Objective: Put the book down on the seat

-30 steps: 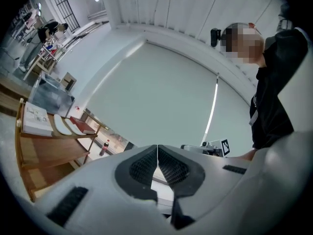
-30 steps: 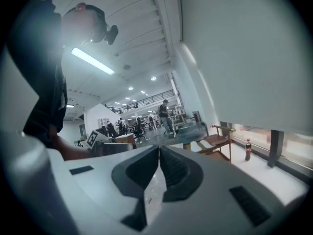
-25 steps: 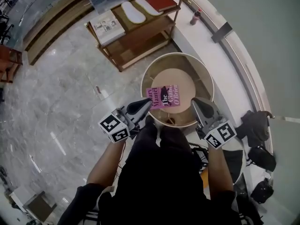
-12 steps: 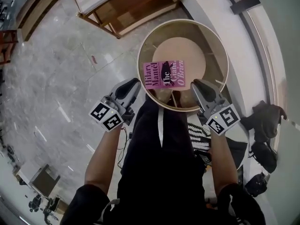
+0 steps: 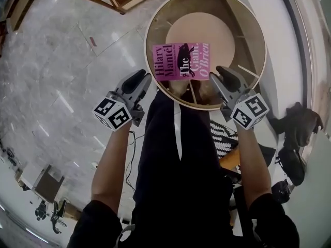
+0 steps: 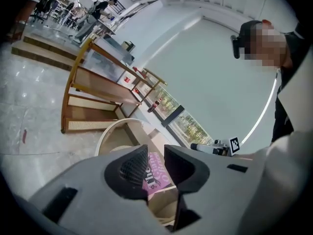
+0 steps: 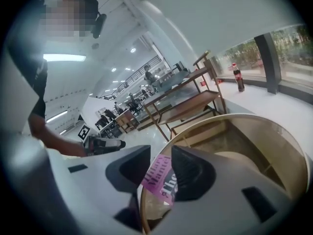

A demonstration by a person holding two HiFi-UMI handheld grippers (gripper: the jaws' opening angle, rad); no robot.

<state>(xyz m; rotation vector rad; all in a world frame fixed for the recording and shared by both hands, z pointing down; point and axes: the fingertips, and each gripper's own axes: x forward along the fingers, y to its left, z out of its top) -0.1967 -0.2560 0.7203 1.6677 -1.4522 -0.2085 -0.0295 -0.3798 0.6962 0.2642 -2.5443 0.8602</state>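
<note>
Pink book [image 5: 180, 61] inside round seat [image 5: 207, 27]

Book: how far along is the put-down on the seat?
Done: the book is inside the rim of the round chair, over the front of its seat, cover up. In hand: the left gripper and right gripper flank it, fingers opening, nothing pinched; the book shows beyond each gap. Left: I can't tell if it rests flat on the seat; then pull both grippers clear.

The head view is looking steeply down; both gripper views are facing forward, low and near, all sharing the book [image 5: 181, 61].
</note>
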